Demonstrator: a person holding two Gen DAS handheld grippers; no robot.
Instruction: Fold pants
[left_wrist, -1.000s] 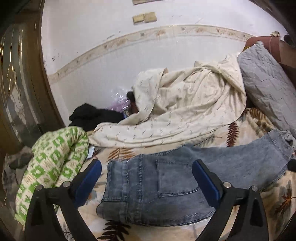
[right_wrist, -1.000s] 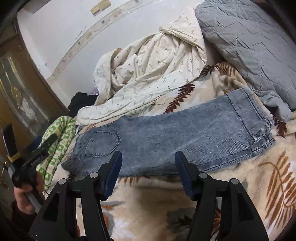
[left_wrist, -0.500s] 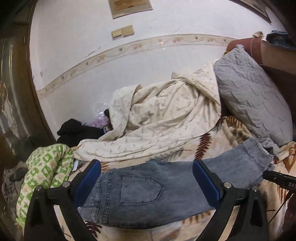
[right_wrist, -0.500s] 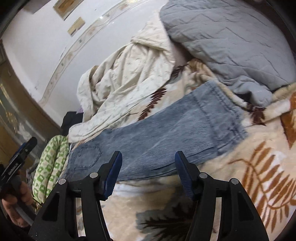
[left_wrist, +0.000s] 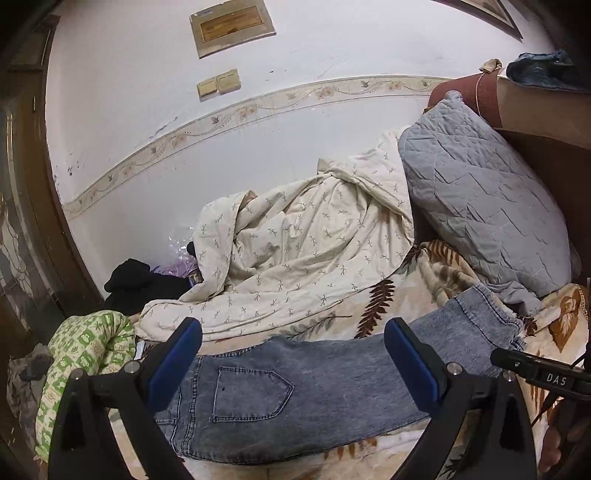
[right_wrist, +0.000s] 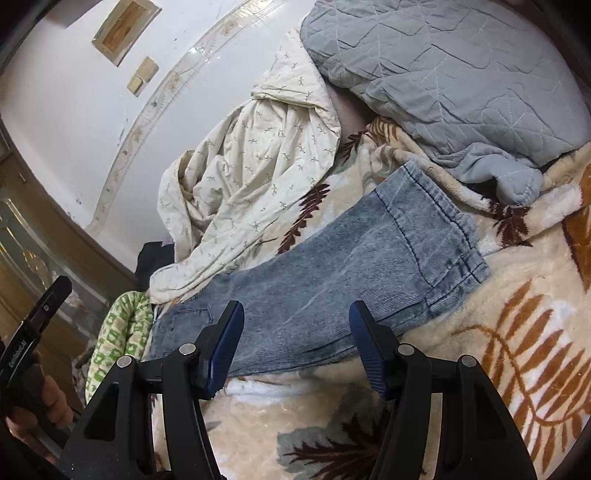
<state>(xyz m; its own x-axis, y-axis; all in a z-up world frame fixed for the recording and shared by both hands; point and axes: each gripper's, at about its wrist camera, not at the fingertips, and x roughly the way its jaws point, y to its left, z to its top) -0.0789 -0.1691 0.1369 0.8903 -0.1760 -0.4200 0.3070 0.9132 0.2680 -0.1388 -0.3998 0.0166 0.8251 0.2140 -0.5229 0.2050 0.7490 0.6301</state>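
Light blue jeans (left_wrist: 314, 387) lie flat on a leaf-patterned blanket (right_wrist: 517, 332), legs stacked, waist and back pocket at the left, hems at the right (right_wrist: 436, 243). My left gripper (left_wrist: 293, 350) is open and empty, held above the waist end. My right gripper (right_wrist: 295, 328) is open and empty, above the near edge of the legs. The other gripper shows at the frame edge in both views.
A cream quilt (left_wrist: 295, 258) is heaped behind the jeans by the wall. A grey quilted pillow (left_wrist: 480, 206) leans at the right. A green patterned roll (left_wrist: 85, 354) and black clothes (left_wrist: 144, 280) lie at the left. A wooden door frame (left_wrist: 33, 184) stands at the left.
Both grippers have pulled up and back from the jeans, so more wall and bedding show. The jeans lie as before. Both grippers stay open.
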